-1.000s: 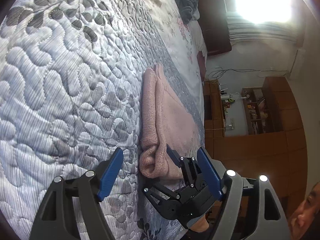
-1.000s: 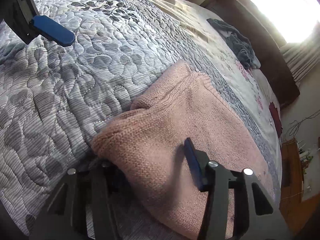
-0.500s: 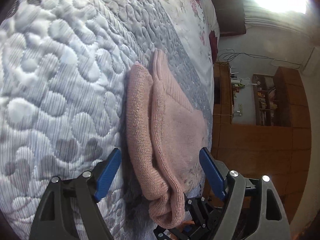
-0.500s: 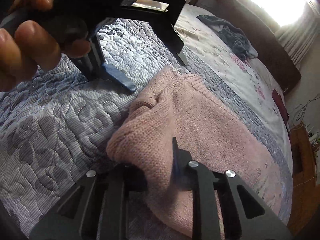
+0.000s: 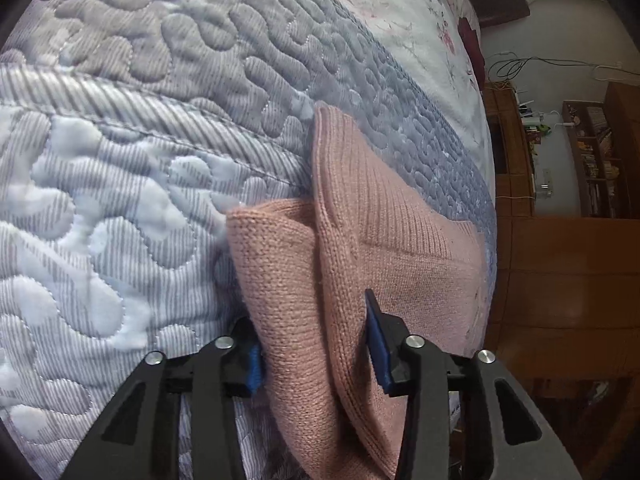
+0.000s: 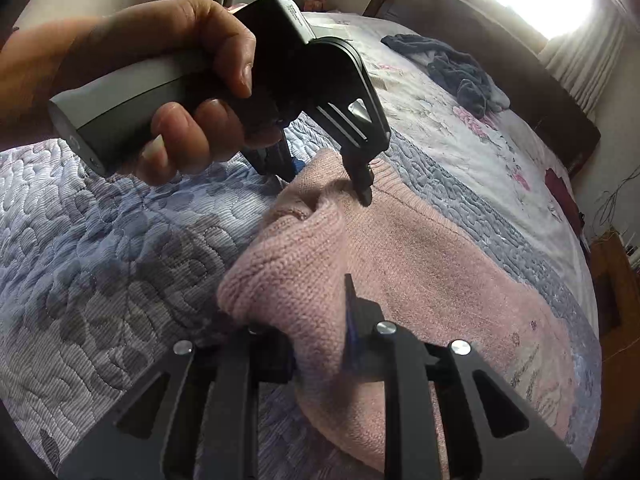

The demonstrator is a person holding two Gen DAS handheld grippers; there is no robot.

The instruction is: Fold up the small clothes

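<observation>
A folded pink knitted garment (image 5: 400, 264) lies on a grey-blue quilted bedspread with a stitched pebble pattern (image 5: 120, 200), close to the bed's side edge, and both hand-held grippers have hold of its folded end. In the left wrist view, the left gripper (image 5: 316, 356) has its two blue-padded black fingers pressed against either side of a thick fold of the knit, which bulges up between them; one blue pad (image 5: 376, 348) bites into the upper layer while the other sits half hidden beneath the roll. In the right wrist view, the right gripper (image 6: 320, 340) is likewise clamped on the near rounded corner of the garment, its right finger sunk into the wool and its left one tucked under the fold. Farther along the same edge, that view shows the left gripper from outside, held by a person's bare hand (image 6: 188, 92) wrapped round its grey handle, its black fingertips pinching the ribbed hem where the knit puckers. Beyond the garment the bedspread gives way to a pale floral sheet (image 6: 460, 132), on which a crumpled dark blue cloth (image 6: 460, 68) lies near the dark brown headboard (image 6: 500, 60). Wooden cabinets and shelves (image 5: 580, 160) stand beside the bed.
</observation>
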